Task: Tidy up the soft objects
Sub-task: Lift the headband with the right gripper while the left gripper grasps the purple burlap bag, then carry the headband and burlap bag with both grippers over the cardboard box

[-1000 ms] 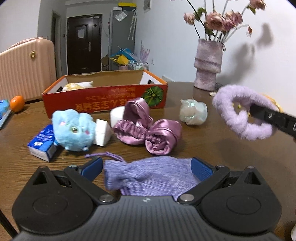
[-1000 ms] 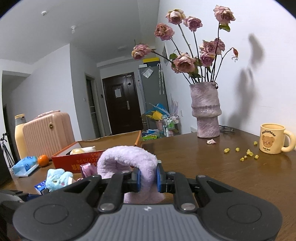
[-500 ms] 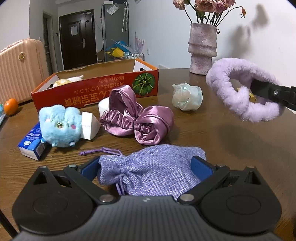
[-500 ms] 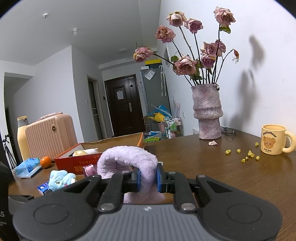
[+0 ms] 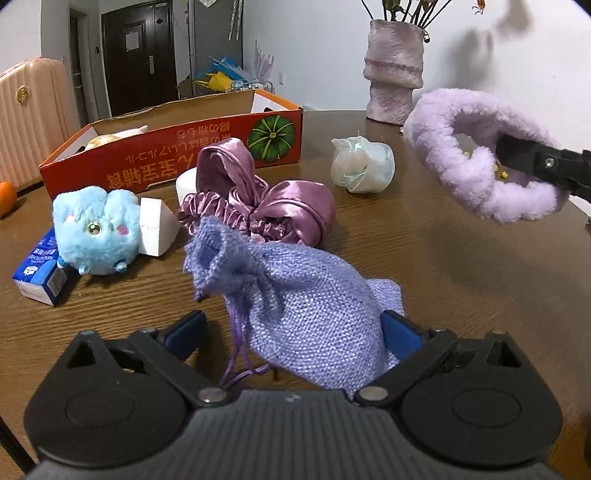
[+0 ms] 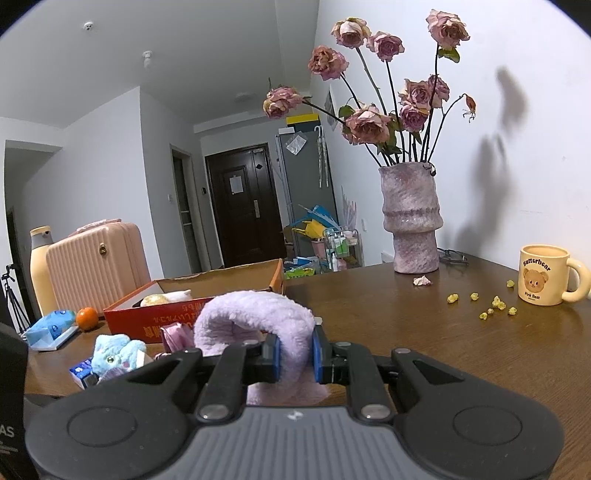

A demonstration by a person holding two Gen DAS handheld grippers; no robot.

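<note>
A lived-in home is showing here, most likely the dining corner of an apartment. A round wooden table is standing against a white wall, bearing a textured vase of dried roses and a cartoon-bear mug. A pink suitcase is sitting beside the table, near a dark entrance door at the end of a hallway. A grey refrigerator is standing next to that door, with a cluttered trolley of bottles in front of it. A smoke detector is hanging from the ceiling.
</note>
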